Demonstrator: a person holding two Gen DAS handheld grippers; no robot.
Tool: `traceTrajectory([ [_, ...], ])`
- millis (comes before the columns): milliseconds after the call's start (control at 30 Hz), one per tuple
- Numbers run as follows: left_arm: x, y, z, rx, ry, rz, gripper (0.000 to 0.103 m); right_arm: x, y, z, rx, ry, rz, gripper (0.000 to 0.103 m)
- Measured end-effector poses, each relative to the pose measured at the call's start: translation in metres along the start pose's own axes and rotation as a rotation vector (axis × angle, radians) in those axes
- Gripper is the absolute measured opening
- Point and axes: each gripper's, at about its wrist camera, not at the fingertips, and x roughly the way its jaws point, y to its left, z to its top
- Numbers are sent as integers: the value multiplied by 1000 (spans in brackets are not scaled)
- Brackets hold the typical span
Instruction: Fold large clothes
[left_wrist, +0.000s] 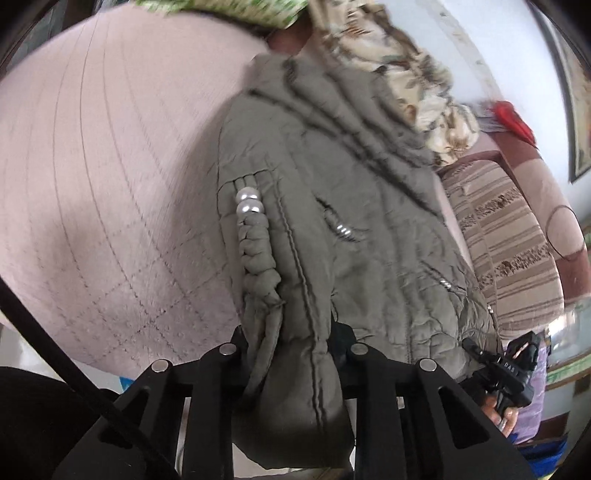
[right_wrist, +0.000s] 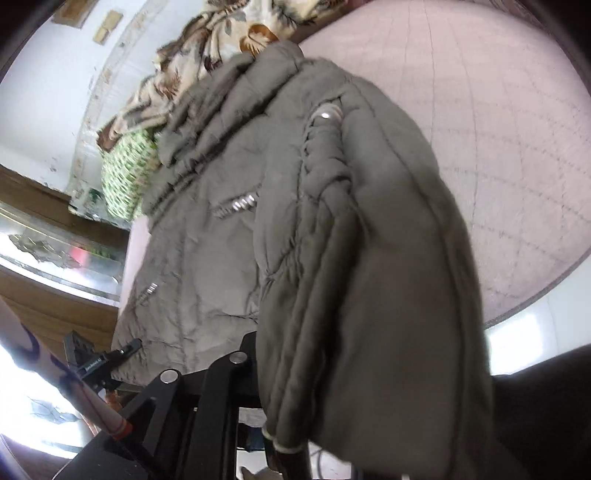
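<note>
Both tools are clamped on the padded grey jacket (left_wrist: 332, 206) sprawled across the pink bed (left_wrist: 110, 166): left tool (left_wrist: 295, 354) pinching a sleeve cuff, right tool (right_wrist: 295, 369) gripping another. Puffy, soft and probably slippery, it is best held at the cuffs and hem.

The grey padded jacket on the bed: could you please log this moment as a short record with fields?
garment: grey padded jacket, spread on a pink quilted bedcover
trim: two pearl beads on a braided strip
left gripper: shut on a bunched fold of the jacket
right gripper: fingertips hidden under a draped part of the jacket, apparently shut on it
behind the jacket: floral cloth and green patterned cloth
fold state: not yet folded flat
</note>
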Motion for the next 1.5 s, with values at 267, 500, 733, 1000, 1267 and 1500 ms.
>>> traceTrajectory([
  [267, -38, 5, -47, 43, -27, 13, 23, -57, 11, -22, -33, -28, 66, 18],
  [500, -47, -20, -13, 112, -111, 33, 21, -52, 27, -20, -63, -8, 52, 18],
  [733, -55, -63, 87, 147, -250, 58, 21, -56, 96, 50, -176, -131, 88, 17],
  [1000, 14, -86, 238, 85, -251, 200, 21, -26, 165, 162, -219, -255, 56, 18],
  [1267, 141, -63, 334, -7, -144, 387, 23, 70, 168, 279, -193, -268, -144, 20],
  [1500, 215, -49, 345, -3, -95, 480, 27, 162, 114, 322, -94, -185, -232, 25],
])
